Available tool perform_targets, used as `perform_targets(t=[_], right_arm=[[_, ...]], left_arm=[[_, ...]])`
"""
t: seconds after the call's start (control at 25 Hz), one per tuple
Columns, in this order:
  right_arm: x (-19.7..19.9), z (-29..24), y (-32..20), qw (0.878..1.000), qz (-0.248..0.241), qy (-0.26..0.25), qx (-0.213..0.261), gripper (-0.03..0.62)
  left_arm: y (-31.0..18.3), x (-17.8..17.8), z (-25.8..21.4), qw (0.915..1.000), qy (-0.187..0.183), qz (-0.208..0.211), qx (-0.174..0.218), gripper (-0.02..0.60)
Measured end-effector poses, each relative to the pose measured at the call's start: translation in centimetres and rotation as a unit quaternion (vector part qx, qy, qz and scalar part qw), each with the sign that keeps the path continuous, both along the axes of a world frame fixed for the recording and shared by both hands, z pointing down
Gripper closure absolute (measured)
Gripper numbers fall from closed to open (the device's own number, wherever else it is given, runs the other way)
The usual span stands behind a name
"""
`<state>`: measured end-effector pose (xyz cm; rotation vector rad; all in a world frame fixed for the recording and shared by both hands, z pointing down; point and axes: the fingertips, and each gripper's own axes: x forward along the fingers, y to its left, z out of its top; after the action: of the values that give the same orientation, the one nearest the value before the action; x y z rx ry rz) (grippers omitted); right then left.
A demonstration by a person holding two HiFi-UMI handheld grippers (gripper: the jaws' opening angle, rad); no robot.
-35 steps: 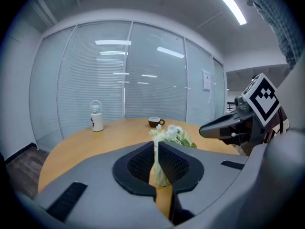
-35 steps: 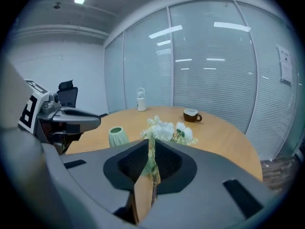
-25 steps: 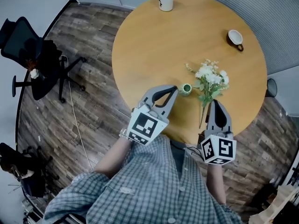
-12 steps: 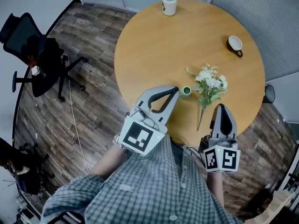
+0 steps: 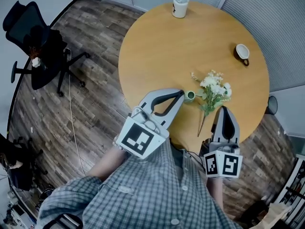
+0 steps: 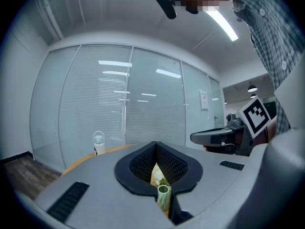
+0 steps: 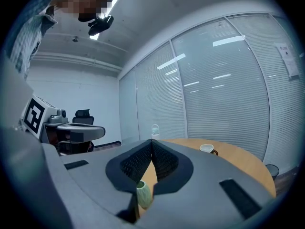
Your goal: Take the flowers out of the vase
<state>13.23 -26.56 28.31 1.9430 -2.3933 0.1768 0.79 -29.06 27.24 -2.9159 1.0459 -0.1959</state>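
Observation:
A bunch of white flowers [image 5: 213,86] lies flat on the round wooden table [image 5: 157,46], its stem pointing at the near edge. A small green vase [image 5: 190,96] stands upright just left of the blooms, with no flowers in it. My left gripper [image 5: 180,93] hangs above the table edge with its tips beside the vase, jaws shut and holding nothing. My right gripper [image 5: 224,109] hovers right of the stem, also shut and holding nothing. The vase [image 6: 163,195] shows below the shut tips of the left gripper [image 6: 156,145] in the left gripper view. The vase [image 7: 143,195] also shows in the right gripper view, under the right gripper [image 7: 152,141].
A white bottle [image 5: 180,3] stands at the table's far edge and a cup [image 5: 242,52] at the far right. A black office chair [image 5: 33,46] stands on the wood floor to the left. A dark bin [image 5: 271,105] sits beyond the table's right edge.
Both grippers have risen toward the head camera and look larger. The flowers and the vase have stayed where they were on the table.

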Motion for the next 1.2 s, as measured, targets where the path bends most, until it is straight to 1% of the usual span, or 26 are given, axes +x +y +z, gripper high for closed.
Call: perform_targets(t=[0.24, 0.56, 1.2], right_arm=[[-0.6, 0.2, 0.0, 1.0, -0.01, 0.012, -0.004, 0.585], [-1.3, 0.2, -0.4, 0.999, -0.024, 0.032, -0.004, 0.585], [-1.4, 0.7, -0.9, 0.999, -0.022, 0.037, -0.012, 0.585]], left_arm=[[-0.2, -0.1, 0.0, 1.0, -0.006, -0.004, 0.005, 0.574], [-0.7, 0.0, -0.1, 0.9999, -0.002, -0.009, 0.01, 0.574], [-1.5, -0.5, 0.2, 0.9999, 0.002, -0.015, 0.007, 0.574]])
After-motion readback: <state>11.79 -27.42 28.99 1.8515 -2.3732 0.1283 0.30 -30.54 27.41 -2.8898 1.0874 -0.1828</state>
